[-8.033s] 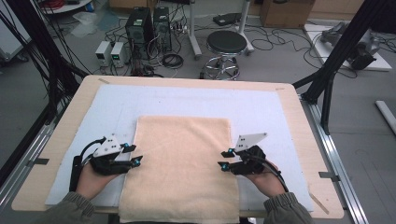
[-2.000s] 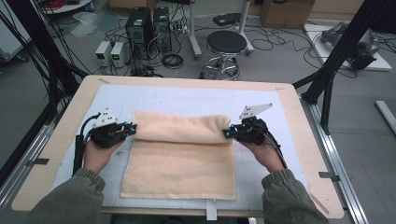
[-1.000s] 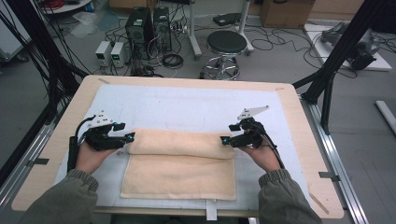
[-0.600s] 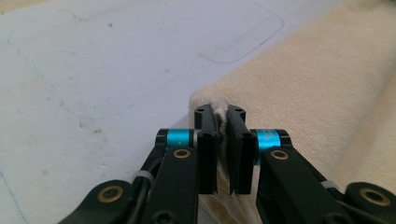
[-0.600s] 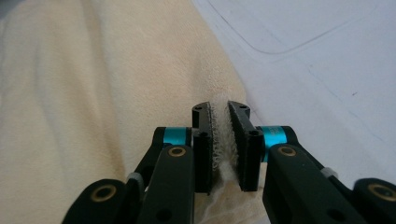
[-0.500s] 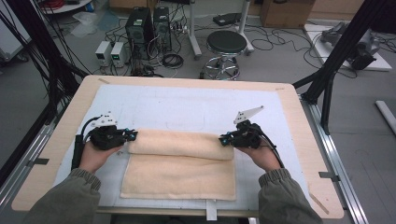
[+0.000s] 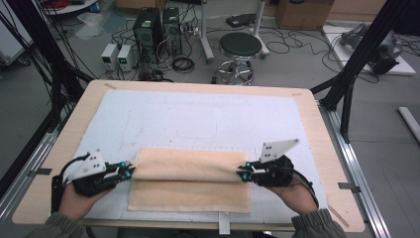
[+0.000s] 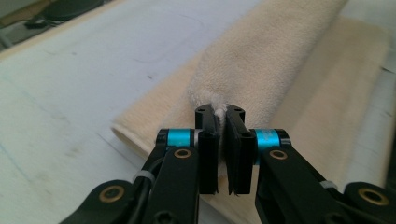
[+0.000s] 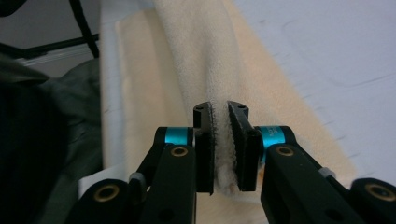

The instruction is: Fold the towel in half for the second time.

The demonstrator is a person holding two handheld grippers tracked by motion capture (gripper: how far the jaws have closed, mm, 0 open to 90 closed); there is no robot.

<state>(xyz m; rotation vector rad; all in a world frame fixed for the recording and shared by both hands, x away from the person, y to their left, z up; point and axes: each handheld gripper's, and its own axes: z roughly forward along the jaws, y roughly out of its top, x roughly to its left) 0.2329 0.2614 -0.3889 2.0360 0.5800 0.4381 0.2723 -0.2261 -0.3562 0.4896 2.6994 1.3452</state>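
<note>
Both claws just closed: left claw & right claw now clamped on towel fold ends, pulled toward bench front; next fold probably underway.

This is a robotics or motion-recording lab, not a home. The wooden table in the middle of the frame carries a white gridded work mat and sits inside a frame of black metal struts that run up the left and right edges. Beyond it, in the upper part of the frame, a bare grey floor holds two computer towers, small bench power supplies, loose tangles of black cable and a round black stool. A cardboard box stands at the top right.
</note>
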